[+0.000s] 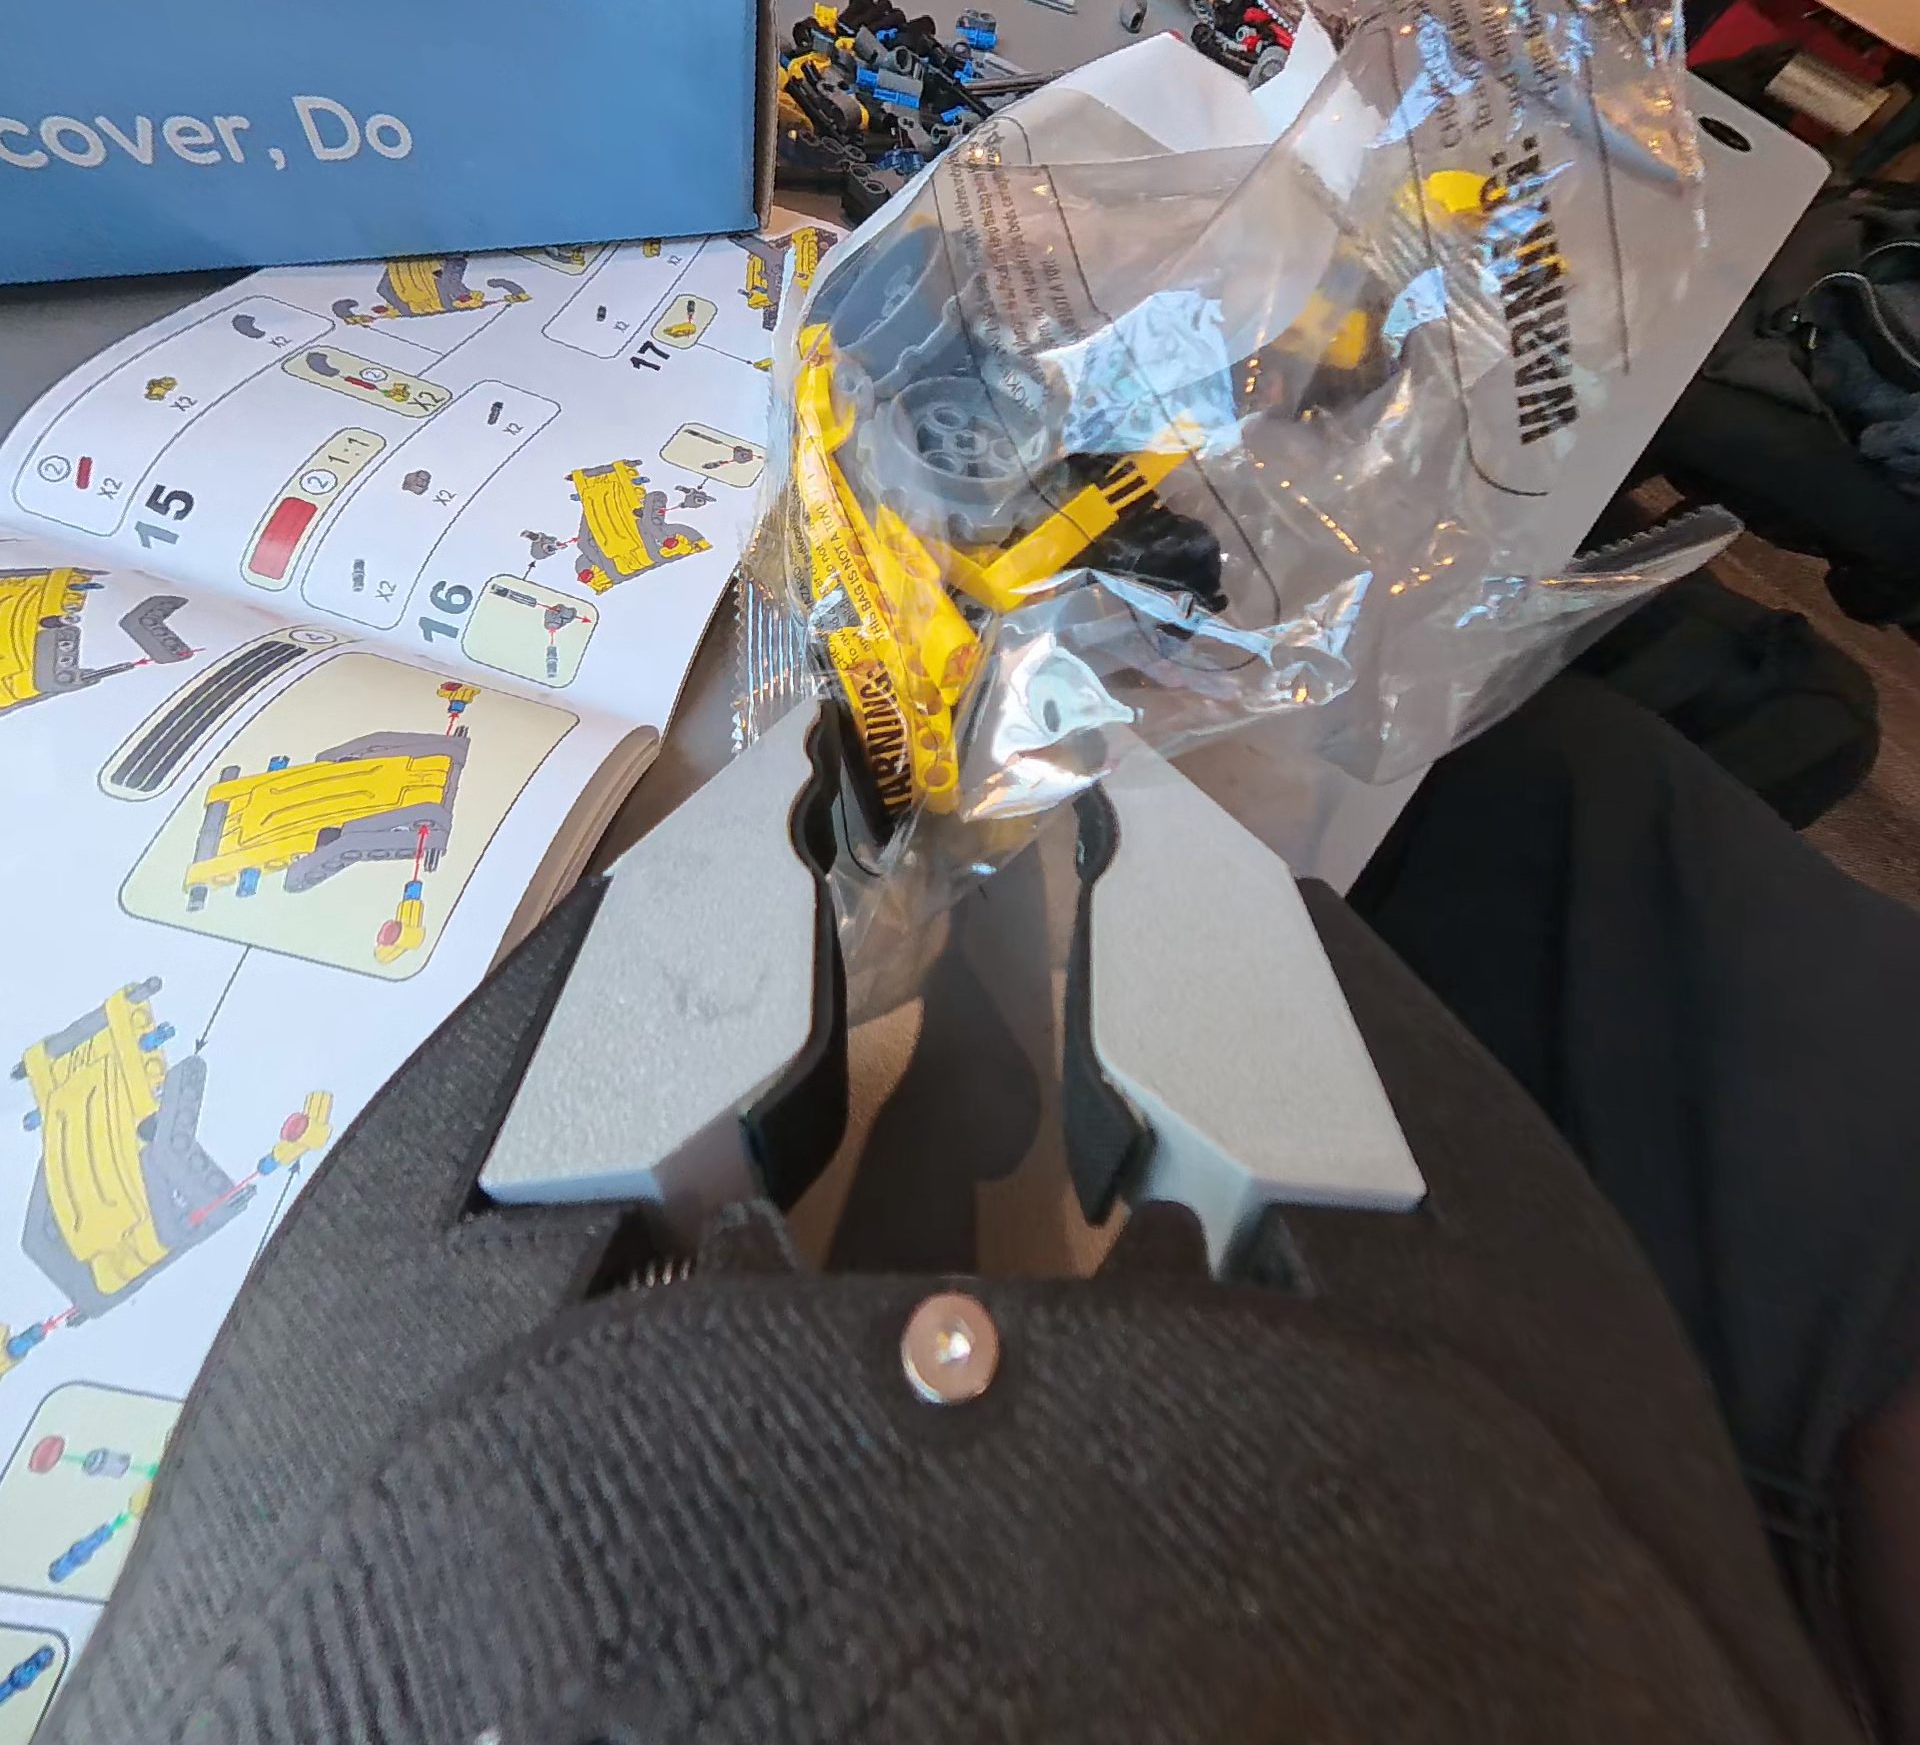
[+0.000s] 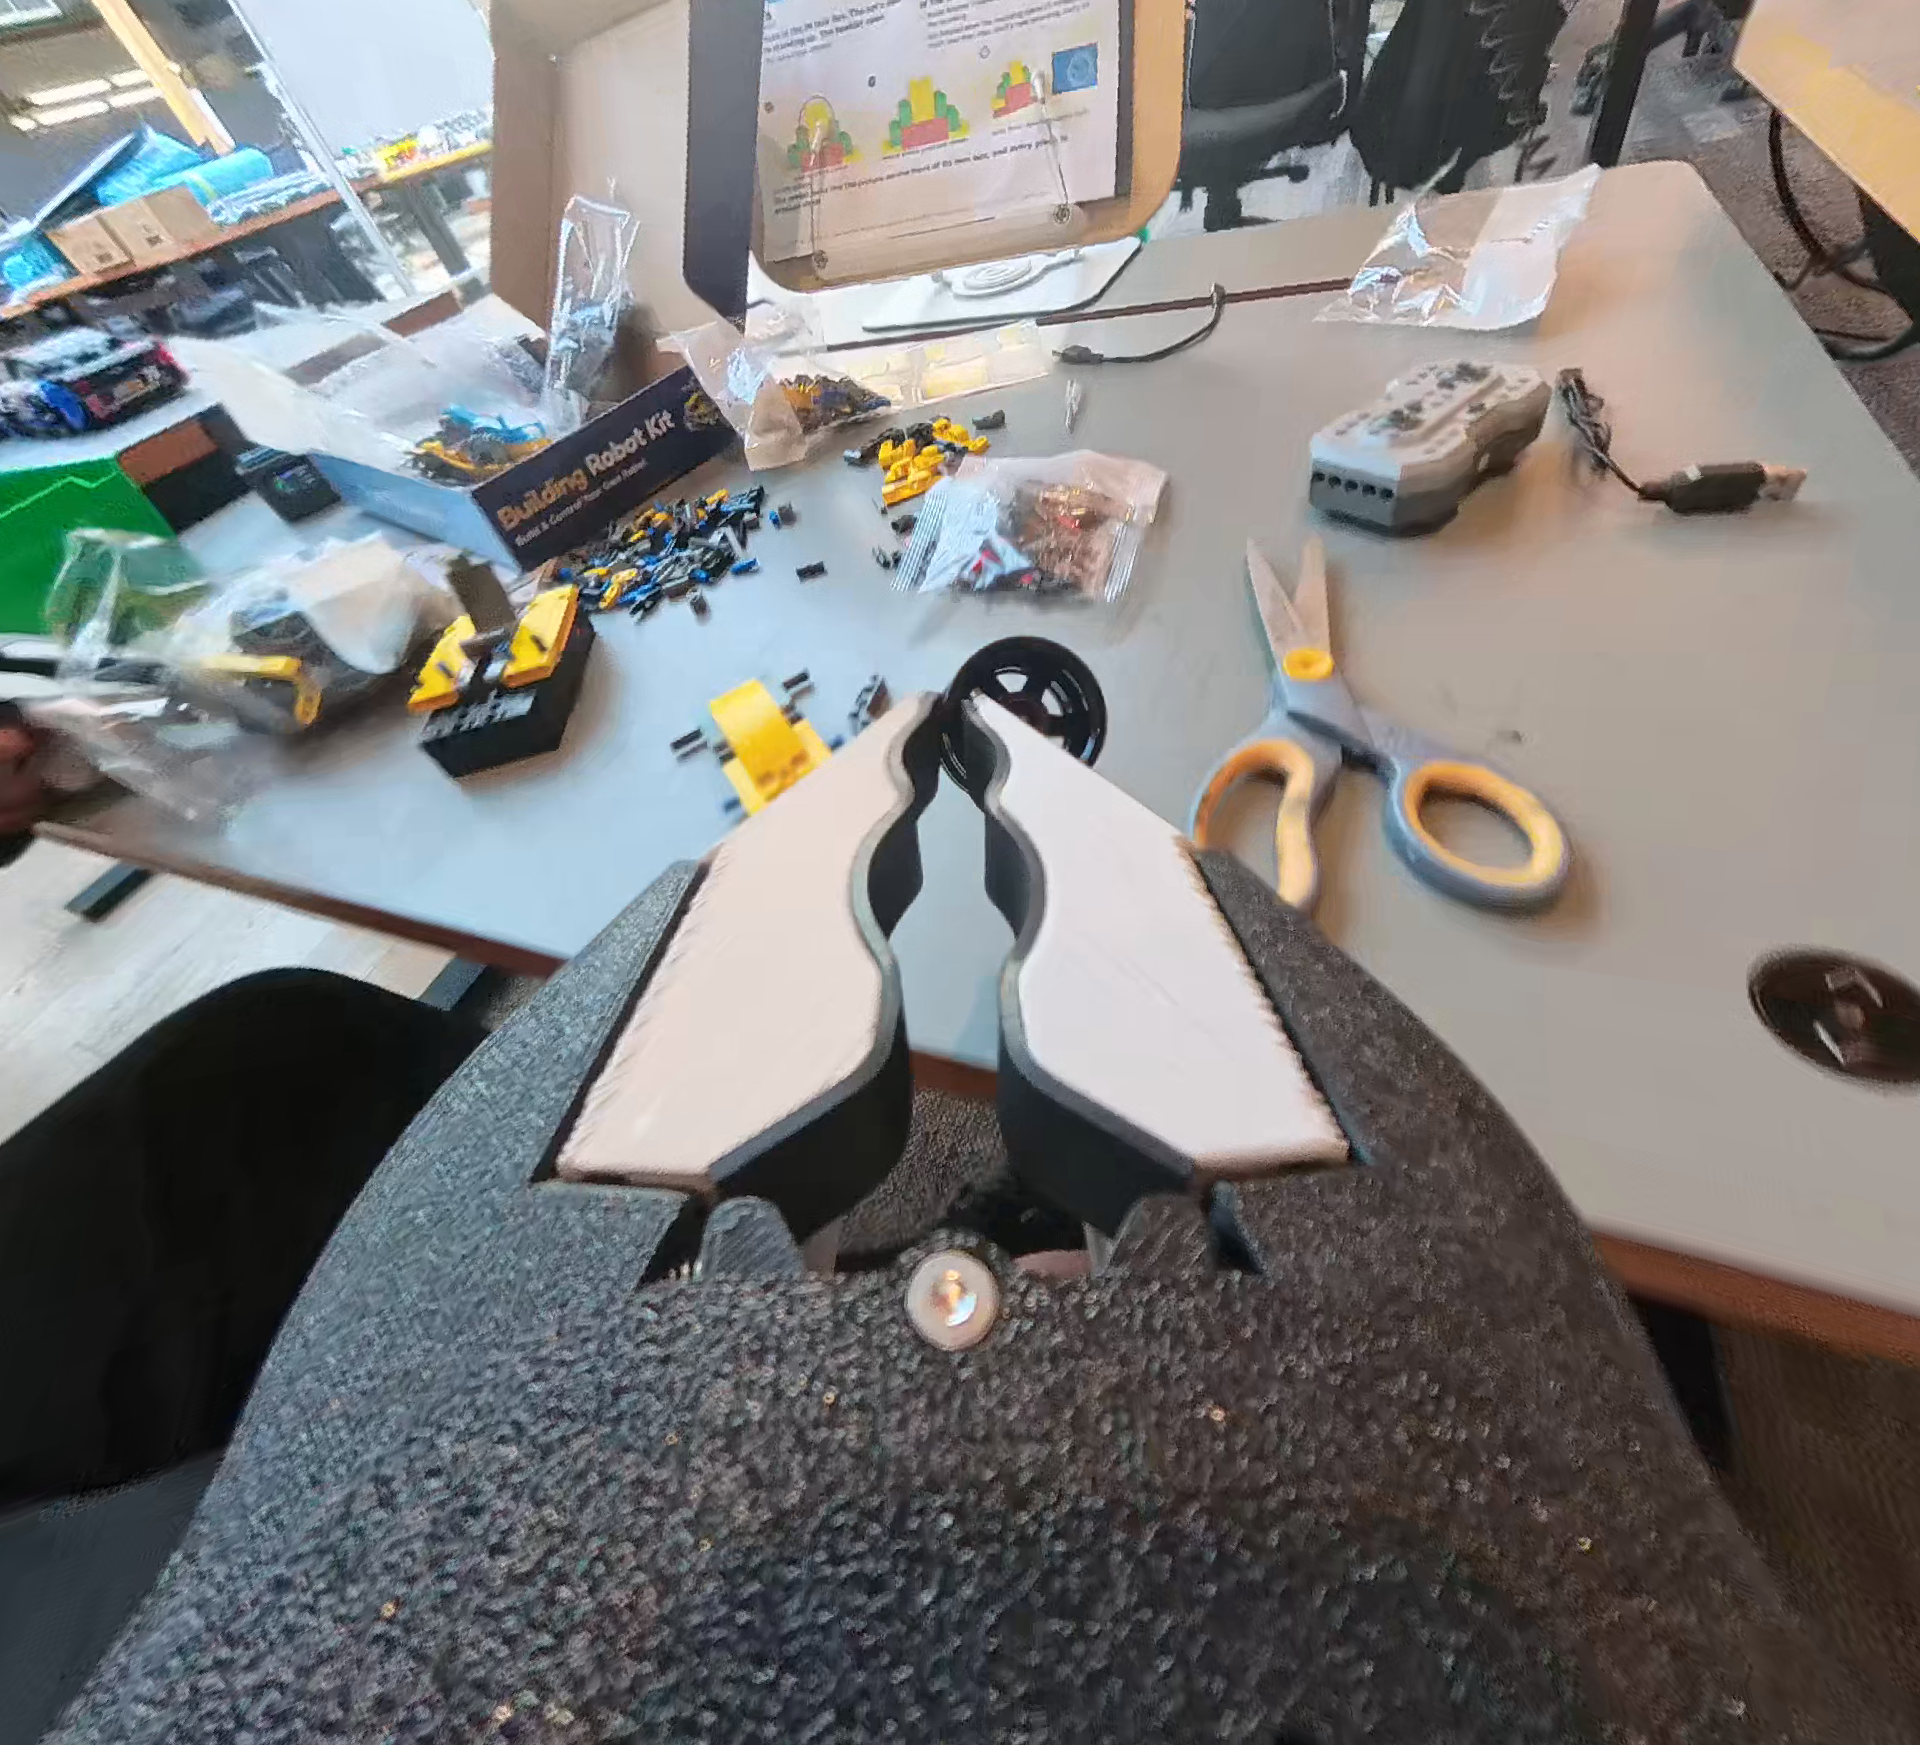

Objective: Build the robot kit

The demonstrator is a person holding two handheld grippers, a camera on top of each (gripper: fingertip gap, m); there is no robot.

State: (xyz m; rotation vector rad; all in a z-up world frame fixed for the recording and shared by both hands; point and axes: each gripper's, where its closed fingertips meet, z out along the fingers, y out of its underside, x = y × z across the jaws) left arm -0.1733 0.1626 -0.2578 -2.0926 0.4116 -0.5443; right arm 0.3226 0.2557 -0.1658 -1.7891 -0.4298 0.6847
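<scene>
My left gripper (image 1: 951,796) is shut on the lower end of a clear plastic bag (image 1: 1091,469) and holds it up over the table edge. The bag holds yellow beams and grey wheel hubs, and its open top flares to the upper right. My right gripper (image 2: 956,713) is shut on the rim of a black wheel (image 2: 1039,708) and holds it above the grey table (image 2: 1455,656). The bag also shows, blurred, at the far left of the right wrist view (image 2: 187,646).
An open instruction booklet (image 1: 343,656) and a blue kit box (image 1: 364,106) lie left of the bag. Loose small parts (image 2: 675,547), a yellow and black partial build (image 2: 509,677), a yellow piece (image 2: 758,739), scissors (image 2: 1340,739), a grey hub unit (image 2: 1423,438) and sealed part bags (image 2: 1029,526) lie on the table. Left tips to right tips: about 50 centimetres. The yellow piece (image 2: 758,739) sits 20 centimetres or so from the ends of my right fingers.
</scene>
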